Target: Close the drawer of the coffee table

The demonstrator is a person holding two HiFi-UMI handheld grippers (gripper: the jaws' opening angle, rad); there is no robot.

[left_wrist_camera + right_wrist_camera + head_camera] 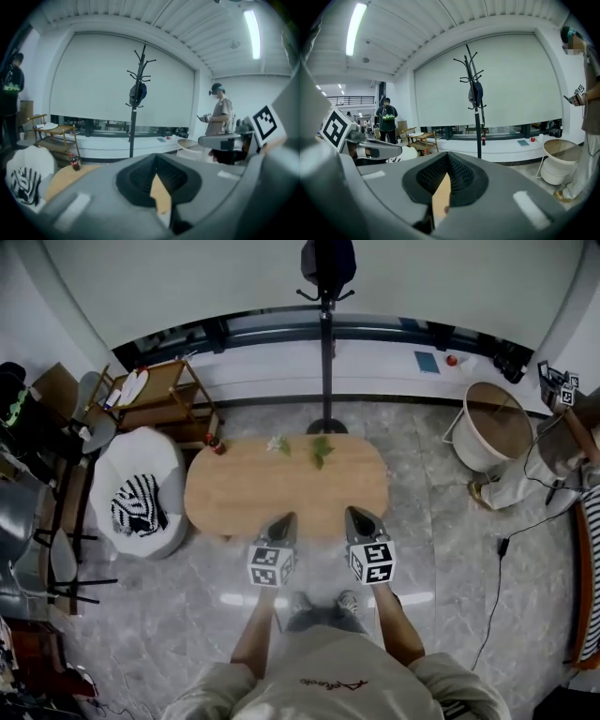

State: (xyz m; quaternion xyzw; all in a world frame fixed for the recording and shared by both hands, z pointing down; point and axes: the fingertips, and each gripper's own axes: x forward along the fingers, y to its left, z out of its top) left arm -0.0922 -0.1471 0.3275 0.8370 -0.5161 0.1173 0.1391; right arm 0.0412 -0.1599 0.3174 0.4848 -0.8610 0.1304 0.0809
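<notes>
**Left gripper.** The left gripper (157, 174) has its jaws together, ribbed pads meeting at the tips, with nothing clamped between them. Only a sliver of tan table top shows through the gap lower down. In the head view the left gripper (285, 517) points away from the person, and its marker cube (271, 565) faces up.

**Right gripper.** The right gripper (446, 174) is likewise closed and empty. In the head view the right gripper (355, 513) lies parallel to the left one, just beside it, with its own marker cube (372, 562) on top. Both are held out at the ends of the person's forearms.

**Task object.** The coffee table (244, 493), an oval wooden top, stands directly ahead of both grippers. Their tips overlap its near edge in the head view. The drawer cannot be made out from above, and neither gripper view shows it.

**On the table.** A cola bottle (217, 444) stands at the left end. Two small sprigs of greenery (320, 449) lie near the far edge.

**Surroundings.**
- A white armchair (169, 486) holding a striped cushion (137, 504) stands at the table's left end.
- A wooden trolley (165, 392) stands beyond the armchair.
- A black coat stand (327, 343) rises behind the table, in front of a long window ledge (375, 357).
- A white tub (494, 426) sits on the floor to the right.
- One person (219, 115) stands at the right of the left gripper view.
- Another person (386, 119) stands at the left of the right gripper view.
</notes>
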